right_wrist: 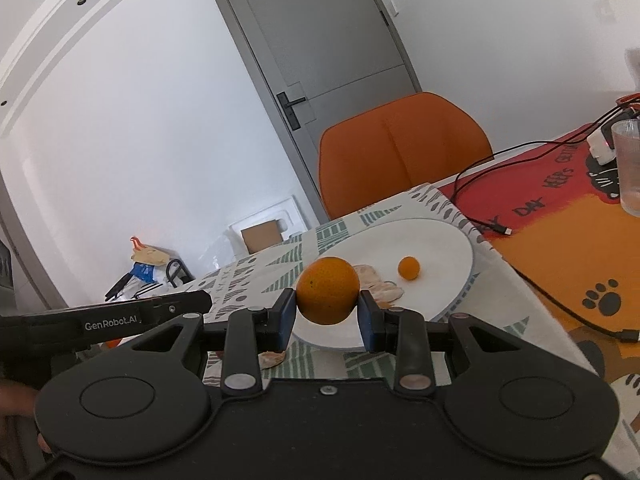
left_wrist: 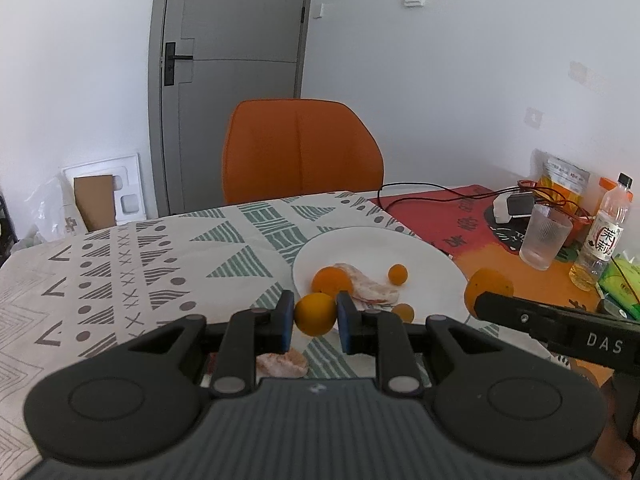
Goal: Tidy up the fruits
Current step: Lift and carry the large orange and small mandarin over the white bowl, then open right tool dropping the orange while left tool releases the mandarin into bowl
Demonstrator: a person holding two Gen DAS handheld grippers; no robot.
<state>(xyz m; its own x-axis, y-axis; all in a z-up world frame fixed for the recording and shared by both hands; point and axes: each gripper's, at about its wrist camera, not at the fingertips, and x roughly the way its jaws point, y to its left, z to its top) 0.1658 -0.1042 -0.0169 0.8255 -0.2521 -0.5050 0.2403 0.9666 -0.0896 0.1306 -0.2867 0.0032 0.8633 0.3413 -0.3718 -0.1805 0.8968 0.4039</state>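
Note:
My left gripper is shut on a small yellow-orange fruit and holds it above the near rim of a white plate. On the plate lie an orange, two small kumquats, and pieces of peel. My right gripper is shut on a larger orange just above the plate's near edge. That orange shows in the left wrist view, right of the plate. One kumquat and peel show behind it.
A peel piece lies on the patterned tablecloth under my left gripper. An orange chair stands behind the table. At the right are a glass, a bottle, snack bags, a charger and black cables.

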